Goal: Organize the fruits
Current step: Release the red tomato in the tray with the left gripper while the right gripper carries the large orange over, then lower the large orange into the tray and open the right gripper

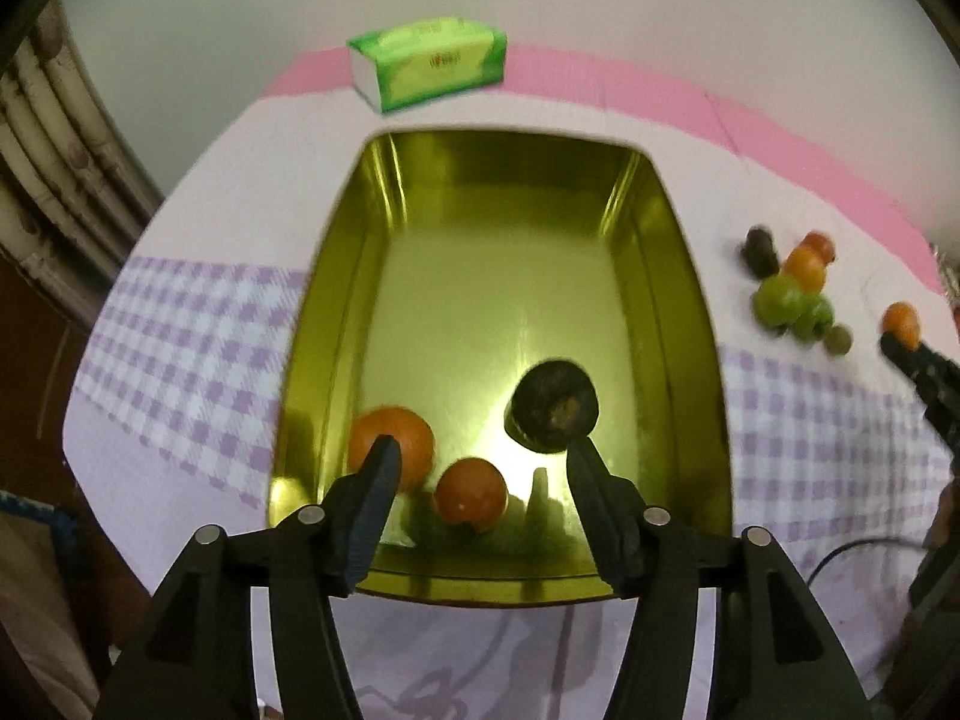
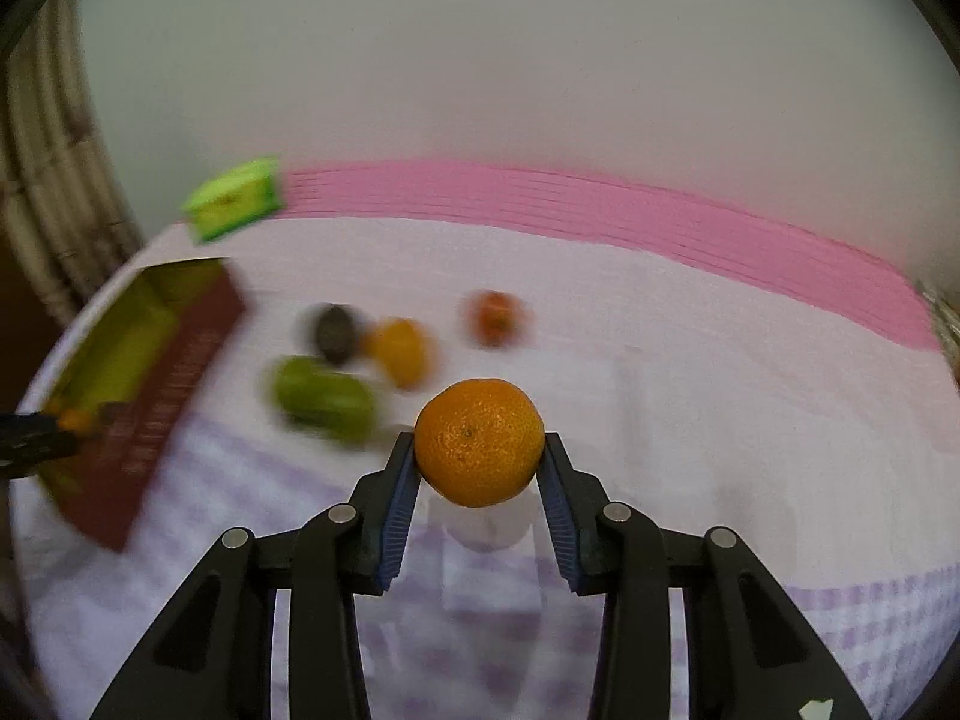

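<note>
1. Nearest, in the left wrist view, the left gripper [image 1: 480, 450] hangs over the near end of the shiny gold rectangular metal tin [image 1: 711, 420]. Its jaws stand apart with nothing between the pads. It points steeply down into the tin, which suits dropping fruit there.
2. Just beyond the fingertips, a dark brown rounded fruit [image 1: 552, 407] is inside the tin beside the right finger. Whether it rests on the tin floor or is in the air cannot be told.
3. Two orange round fruits [image 1: 393, 438] [image 1: 470, 491] lie at the tin's near end, close together. Judgement: the tin serves as the collection container.
4. In the right wrist view, the right gripper [image 2: 480, 450] is clamped on an orange dimpled mandarin [image 2: 480, 443], pads on opposite sides across its middle. The mandarin is clear of the white-and-lilac checked cloth on the tabletop [image 2: 720, 420], probably for carriage to the tin.
5. Farther off, a blurred pile waits on the cloth: green fruit [image 2: 324, 399], a dark fruit [image 2: 335, 333], a yellow-orange fruit [image 2: 401, 351] and a red-orange fruit [image 2: 495, 317]. The task appears partly complete.
6. Farthest, a green tissue pack [image 1: 429, 63] sits beyond the tin, clear of the work.
</note>
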